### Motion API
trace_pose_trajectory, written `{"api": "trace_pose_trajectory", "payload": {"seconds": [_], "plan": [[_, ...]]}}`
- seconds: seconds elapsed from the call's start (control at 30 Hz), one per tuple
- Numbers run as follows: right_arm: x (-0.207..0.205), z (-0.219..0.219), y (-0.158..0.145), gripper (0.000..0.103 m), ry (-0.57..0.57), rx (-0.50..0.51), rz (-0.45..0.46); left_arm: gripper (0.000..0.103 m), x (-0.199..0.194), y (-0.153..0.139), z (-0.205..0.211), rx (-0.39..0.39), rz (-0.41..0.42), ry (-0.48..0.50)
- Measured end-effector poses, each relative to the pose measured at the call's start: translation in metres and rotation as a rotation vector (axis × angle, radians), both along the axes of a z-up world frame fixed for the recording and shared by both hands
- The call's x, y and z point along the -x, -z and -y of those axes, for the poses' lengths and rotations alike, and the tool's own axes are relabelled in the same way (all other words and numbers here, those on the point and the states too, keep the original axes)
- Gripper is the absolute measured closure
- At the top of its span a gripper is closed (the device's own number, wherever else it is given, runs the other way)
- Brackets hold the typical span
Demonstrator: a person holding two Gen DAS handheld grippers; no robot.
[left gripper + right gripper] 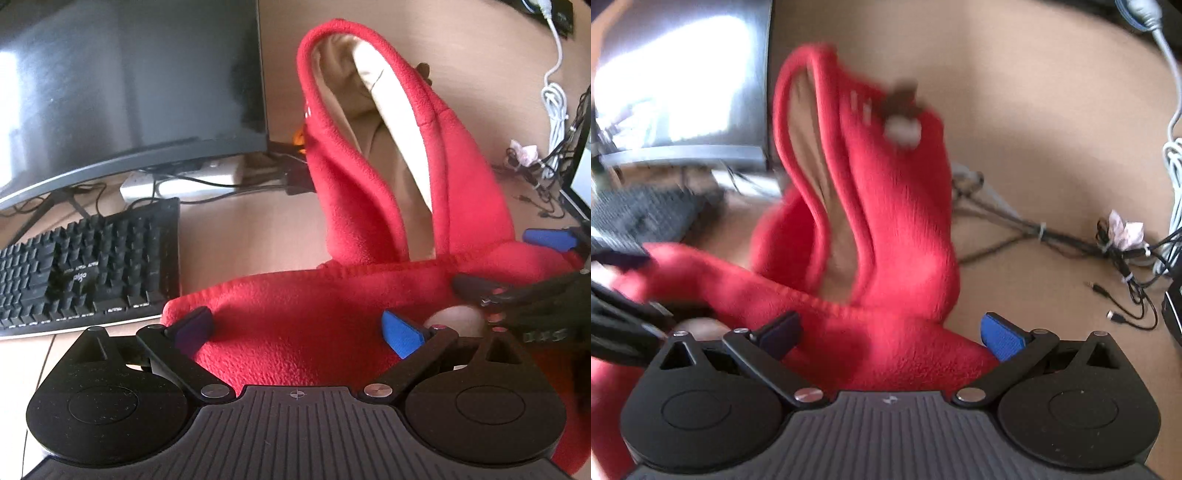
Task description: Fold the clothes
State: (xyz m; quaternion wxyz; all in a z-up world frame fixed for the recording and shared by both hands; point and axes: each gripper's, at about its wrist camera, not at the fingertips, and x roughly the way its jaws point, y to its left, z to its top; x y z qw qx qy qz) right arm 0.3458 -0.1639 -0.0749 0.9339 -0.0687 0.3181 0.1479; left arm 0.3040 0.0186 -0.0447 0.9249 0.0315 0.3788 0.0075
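Observation:
A red fleece hooded garment (369,302) with a cream lining lies bunched on the tan desk, its hood (388,122) standing up. My left gripper (299,328) is open, its blue pads wide apart with red fleece lying between them. The right gripper's blue pad (550,239) shows at the right edge of the left wrist view. In the right wrist view, which is blurred, the garment (886,229) fills the middle and my right gripper (892,332) is open, with fleece between its pads. The hood bears a brown and white trim (901,118).
A dark monitor (122,81) and black keyboard (85,266) stand at the left. A white power strip (177,184) lies behind the keyboard. Tangled black and white cables (1126,251) lie at the right, by a screen edge (580,173).

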Motion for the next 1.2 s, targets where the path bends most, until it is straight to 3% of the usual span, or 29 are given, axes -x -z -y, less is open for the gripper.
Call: {"api": "trace_pose_trajectory", "payload": {"seconds": [0.07, 0.2, 0.37, 0.57, 0.7, 0.87, 1.03, 1.2], "plan": [[0.001, 0.003, 0.0, 0.0, 0.026, -0.033, 0.022, 0.0, -0.003, 0.005, 0.001, -0.008, -0.004, -0.008], [0.008, 0.008, 0.004, 0.0, 0.092, -0.06, 0.044, 0.0, -0.01, 0.012, -0.007, 0.081, 0.002, -0.037], [0.02, 0.012, 0.008, 0.0, 0.119, -0.058, 0.09, 0.0, -0.009, 0.016, -0.005, 0.081, 0.033, -0.022], [-0.006, 0.001, -0.002, 0.0, 0.029, 0.025, 0.041, 0.0, -0.014, 0.01, -0.005, 0.058, 0.016, -0.032], [-0.033, 0.024, 0.01, 0.0, -0.041, -0.184, -0.093, 0.0, -0.014, 0.003, -0.004, 0.08, 0.053, -0.025], [-0.065, 0.05, 0.023, 0.0, -0.123, -0.425, -0.251, 0.0, -0.02, 0.015, -0.01, 0.126, 0.031, -0.04], [-0.056, 0.026, 0.017, 0.0, -0.1, -0.255, -0.228, 0.0, -0.023, 0.015, -0.013, 0.135, 0.034, -0.041], [-0.057, 0.035, 0.017, 0.0, -0.108, -0.331, -0.244, 0.0, -0.021, 0.017, -0.013, 0.142, 0.053, -0.036]]}}
